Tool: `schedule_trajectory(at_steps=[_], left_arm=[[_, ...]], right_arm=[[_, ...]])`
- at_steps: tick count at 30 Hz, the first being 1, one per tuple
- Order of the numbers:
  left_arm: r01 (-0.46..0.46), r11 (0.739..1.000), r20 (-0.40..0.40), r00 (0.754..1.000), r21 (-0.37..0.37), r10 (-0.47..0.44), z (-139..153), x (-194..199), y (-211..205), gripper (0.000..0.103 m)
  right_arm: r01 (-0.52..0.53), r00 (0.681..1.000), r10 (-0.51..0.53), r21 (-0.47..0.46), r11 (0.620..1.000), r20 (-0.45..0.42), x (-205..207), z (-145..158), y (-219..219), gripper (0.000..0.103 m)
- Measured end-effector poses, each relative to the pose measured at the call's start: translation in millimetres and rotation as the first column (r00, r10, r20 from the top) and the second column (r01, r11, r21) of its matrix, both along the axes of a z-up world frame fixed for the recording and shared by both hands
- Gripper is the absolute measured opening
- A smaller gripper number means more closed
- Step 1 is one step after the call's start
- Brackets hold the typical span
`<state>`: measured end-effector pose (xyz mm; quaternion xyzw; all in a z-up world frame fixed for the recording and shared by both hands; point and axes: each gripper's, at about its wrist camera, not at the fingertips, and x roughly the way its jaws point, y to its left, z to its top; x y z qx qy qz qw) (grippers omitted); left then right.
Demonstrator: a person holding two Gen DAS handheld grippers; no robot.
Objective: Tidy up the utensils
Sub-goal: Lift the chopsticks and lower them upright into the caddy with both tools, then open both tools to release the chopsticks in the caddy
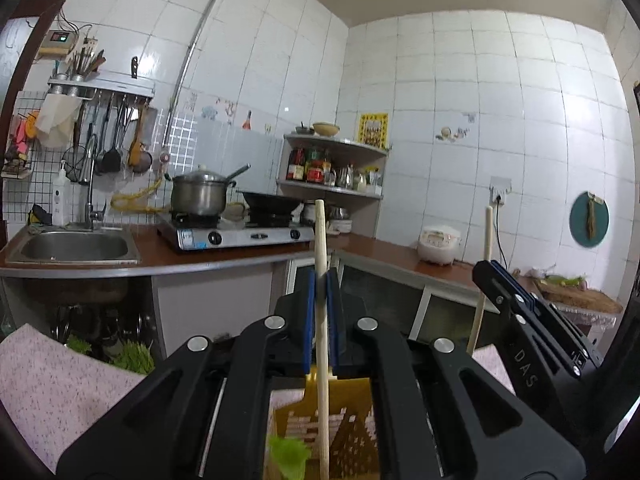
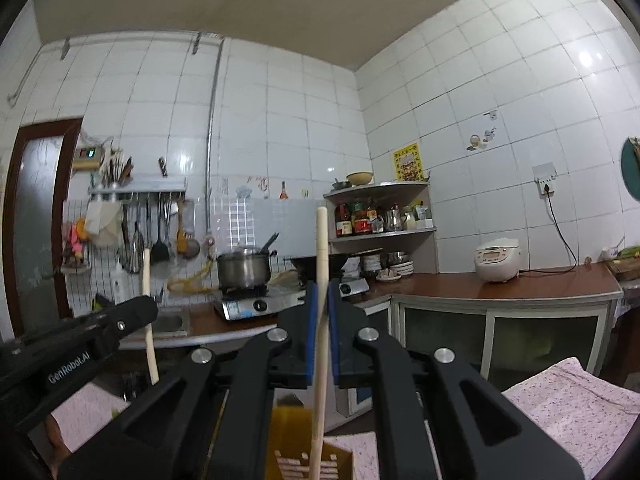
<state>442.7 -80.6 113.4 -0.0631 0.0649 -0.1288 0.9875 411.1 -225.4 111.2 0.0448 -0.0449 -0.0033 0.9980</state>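
My left gripper (image 1: 320,280) is shut on a pale wooden chopstick (image 1: 321,240) that stands upright; its lower end reaches down into a yellow perforated utensil holder (image 1: 344,432). My right gripper (image 2: 322,292) is shut on a second upright chopstick (image 2: 321,248) above the same yellow holder (image 2: 296,440). In the left wrist view the right gripper (image 1: 504,280) and its chopstick (image 1: 486,236) show at the right. In the right wrist view the left gripper (image 2: 132,316) and its chopstick (image 2: 147,280) show at the left.
A pink patterned cloth (image 1: 48,384) covers the surface under the holder. A green leaf (image 1: 288,452) lies by the holder. Beyond are a sink (image 1: 76,246), a gas stove (image 1: 240,234) with a pot (image 1: 198,196) and wok, a corner shelf (image 1: 336,168) and a rice cooker (image 2: 498,260).
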Motion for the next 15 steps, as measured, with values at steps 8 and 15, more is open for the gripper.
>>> schedule_trajectory(at_steps=[8, 15], left_arm=[[-0.010, 1.000, -0.083, 0.997, 0.022, 0.012, -26.0, -5.2, 5.8, 0.005], [0.000, 1.000, -0.171, 0.985, 0.005, 0.001, -10.2, -6.6, 13.8, 0.014]], right_arm=[[-0.017, 0.996, 0.014, -0.028, 0.999, -0.090, -0.5, -23.1, -0.7, 0.007], [-0.064, 0.975, 0.057, -0.026, 0.998, -0.213, 3.7, -12.6, -6.5, 0.007]])
